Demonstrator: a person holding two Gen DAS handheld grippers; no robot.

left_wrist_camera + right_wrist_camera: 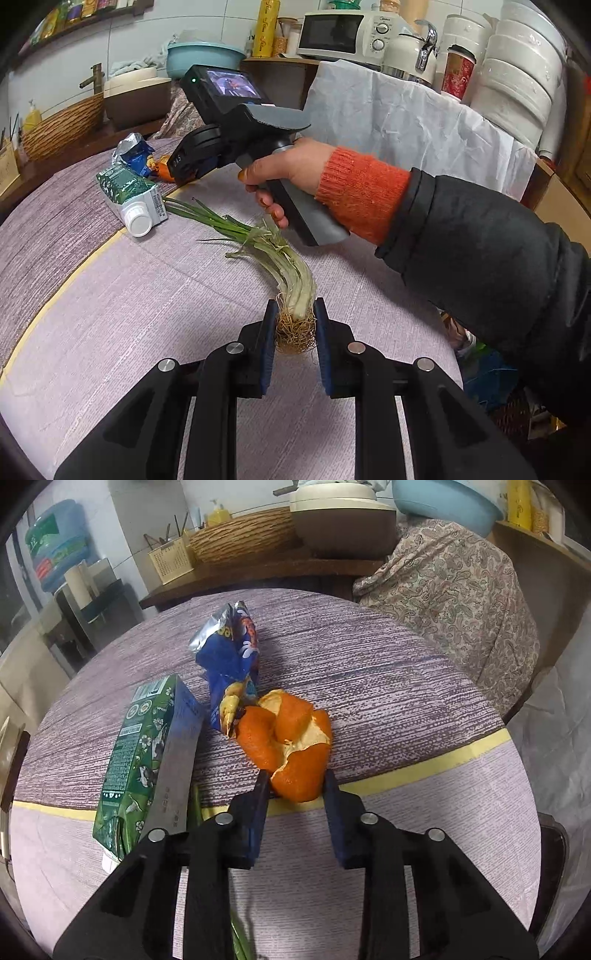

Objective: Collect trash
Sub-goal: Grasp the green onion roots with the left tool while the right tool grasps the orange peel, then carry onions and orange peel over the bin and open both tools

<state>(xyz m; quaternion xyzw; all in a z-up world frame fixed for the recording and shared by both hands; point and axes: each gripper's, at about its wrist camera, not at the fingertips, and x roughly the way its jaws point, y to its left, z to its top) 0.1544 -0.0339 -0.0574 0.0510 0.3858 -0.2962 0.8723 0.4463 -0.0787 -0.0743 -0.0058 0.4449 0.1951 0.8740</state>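
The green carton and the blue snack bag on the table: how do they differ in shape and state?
The green carton keeps its boxy form with flat faces and a white cap; the blue snack bag is crumpled, its silver inner side showing. The carton lies apart from the orange peel; the bag's end touches it. Both lie on the purple tablecloth, ungripped.
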